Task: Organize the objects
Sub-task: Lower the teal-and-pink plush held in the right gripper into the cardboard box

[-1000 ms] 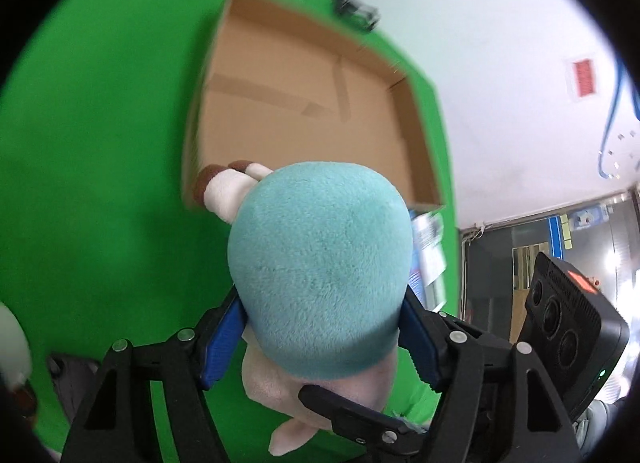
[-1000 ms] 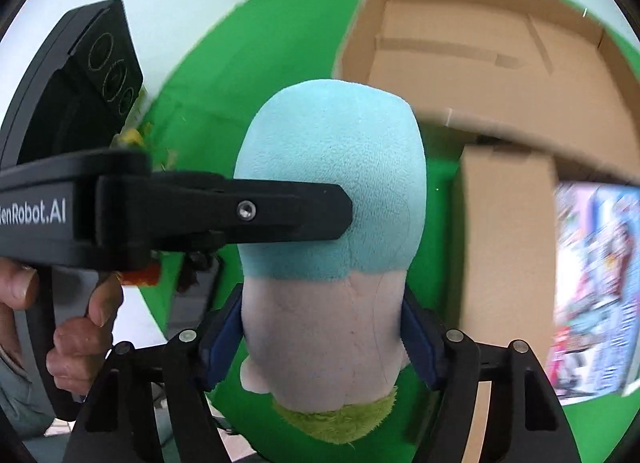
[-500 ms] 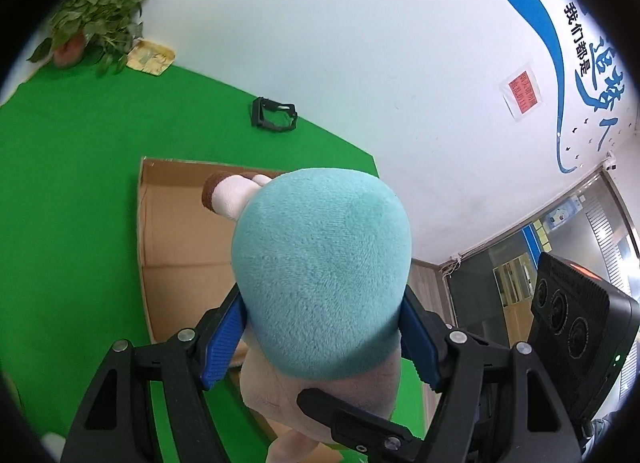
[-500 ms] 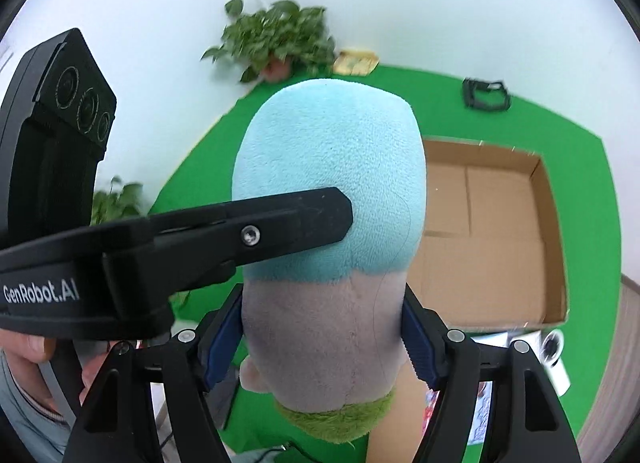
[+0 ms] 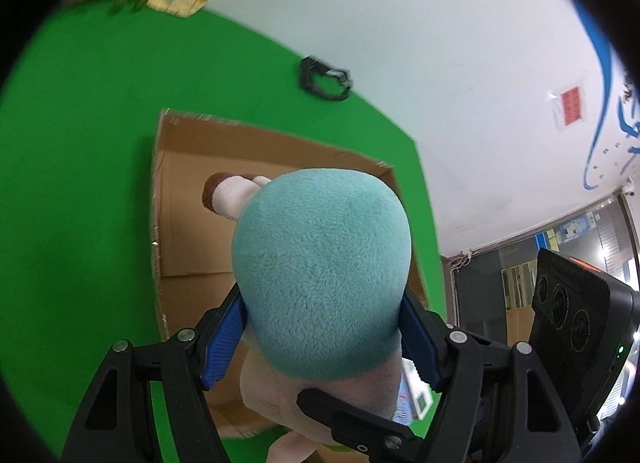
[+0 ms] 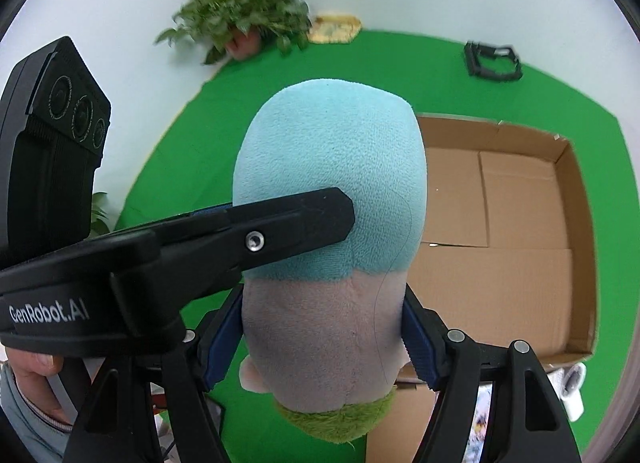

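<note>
Both grippers, left (image 5: 320, 337) and right (image 6: 322, 337), tilted downward, each clamped on plush (image 5: 322, 275), blue pads pressed into its sides, plush held over box (image 6: 520, 223), hand (image 6: 34, 373) gripping left handle.

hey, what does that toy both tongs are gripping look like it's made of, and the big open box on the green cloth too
Plush toy: soft fleece-like fabric, matte; a fuzzy nap shows on its teal and pink panels, with sewn seams. Probably stuffed, since the blue pads dent its sides.

Open box: brown corrugated cardboard, uncoated and dull; folded flaps and raw cut edges show.
</note>
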`<action>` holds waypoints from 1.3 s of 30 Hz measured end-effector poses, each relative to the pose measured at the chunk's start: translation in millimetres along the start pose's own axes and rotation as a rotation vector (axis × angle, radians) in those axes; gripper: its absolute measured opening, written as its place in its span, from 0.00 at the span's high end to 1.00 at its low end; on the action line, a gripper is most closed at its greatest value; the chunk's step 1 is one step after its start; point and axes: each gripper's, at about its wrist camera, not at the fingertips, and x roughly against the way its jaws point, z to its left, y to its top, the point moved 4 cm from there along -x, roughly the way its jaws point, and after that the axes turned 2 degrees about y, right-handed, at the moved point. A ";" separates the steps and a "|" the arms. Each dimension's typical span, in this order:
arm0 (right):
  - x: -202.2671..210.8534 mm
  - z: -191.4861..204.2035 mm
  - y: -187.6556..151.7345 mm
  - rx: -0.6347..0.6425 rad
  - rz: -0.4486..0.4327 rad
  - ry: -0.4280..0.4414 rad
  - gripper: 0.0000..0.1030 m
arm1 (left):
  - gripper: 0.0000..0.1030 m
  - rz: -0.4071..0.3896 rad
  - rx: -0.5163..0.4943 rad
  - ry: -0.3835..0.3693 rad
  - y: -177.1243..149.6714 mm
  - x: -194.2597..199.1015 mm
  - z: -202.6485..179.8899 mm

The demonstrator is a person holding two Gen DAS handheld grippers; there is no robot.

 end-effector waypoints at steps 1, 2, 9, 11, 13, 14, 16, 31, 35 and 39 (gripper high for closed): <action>-16.4 -3.9 0.4 -0.001 0.017 0.004 0.32 | 0.30 0.010 0.012 0.002 -0.3 -9.5 10.2; -34.1 -18.6 17.0 -0.004 0.031 0.009 0.32 | 0.30 0.024 0.023 0.008 -1.5 -19.5 20.6; -126.5 -47.0 5.3 -0.050 0.121 0.031 0.32 | 0.30 0.151 0.063 0.047 -27.1 -74.4 66.5; -142.7 -53.1 -5.4 -0.069 0.145 0.027 0.32 | 0.30 0.166 0.042 0.049 -33.8 -82.4 68.7; -156.4 -58.3 -15.2 -0.083 0.156 0.012 0.30 | 0.30 0.160 0.016 0.063 -33.6 -84.4 66.9; -158.6 -59.8 -16.5 -0.086 0.143 0.008 0.28 | 0.30 0.165 0.018 0.069 -32.4 -85.2 67.7; -162.6 -62.1 -17.4 -0.091 0.126 -0.004 0.24 | 0.30 0.169 0.030 0.071 -31.1 -82.6 69.1; -152.3 -85.8 -19.0 -0.105 0.035 0.150 0.30 | 0.27 0.151 0.016 0.091 -30.4 -53.3 58.8; -155.8 -99.2 -15.2 -0.130 0.045 0.105 0.37 | 0.29 0.120 0.015 0.081 -20.3 -44.2 55.2; -156.4 -80.4 -9.2 -0.168 0.063 0.064 0.38 | 0.29 0.084 0.022 0.069 -11.1 -37.9 53.2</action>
